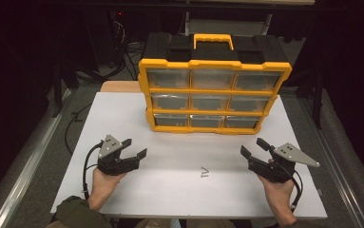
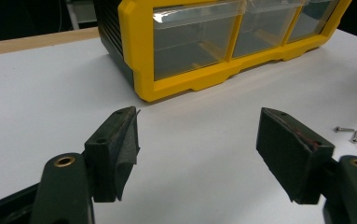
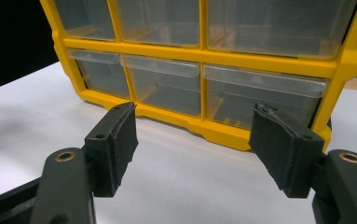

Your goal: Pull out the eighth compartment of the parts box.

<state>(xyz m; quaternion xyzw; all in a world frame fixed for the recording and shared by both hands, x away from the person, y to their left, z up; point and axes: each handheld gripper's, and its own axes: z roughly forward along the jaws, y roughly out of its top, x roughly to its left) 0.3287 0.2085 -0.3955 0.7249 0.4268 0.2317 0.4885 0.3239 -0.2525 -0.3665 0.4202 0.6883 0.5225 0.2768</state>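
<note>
left tool [image 1: 134, 148]: jaws spread, empty, hand-held low | right tool [image 1: 252, 148]: jaws spread, empty, hand-held low

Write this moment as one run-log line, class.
left claw: open, empty | right claw: open, empty | drawer box: upright, drawers shut | screws: loose on table, between claws

Dim room, seemingly grey floor [image 1: 37, 142]

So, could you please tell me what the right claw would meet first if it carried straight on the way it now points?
Probably the yellow drawer cabinet. In the right gripper view the open right claw aims across bare white table at its bottom row of clear drawers. Depth is hard to judge, but nothing lies between.
</note>
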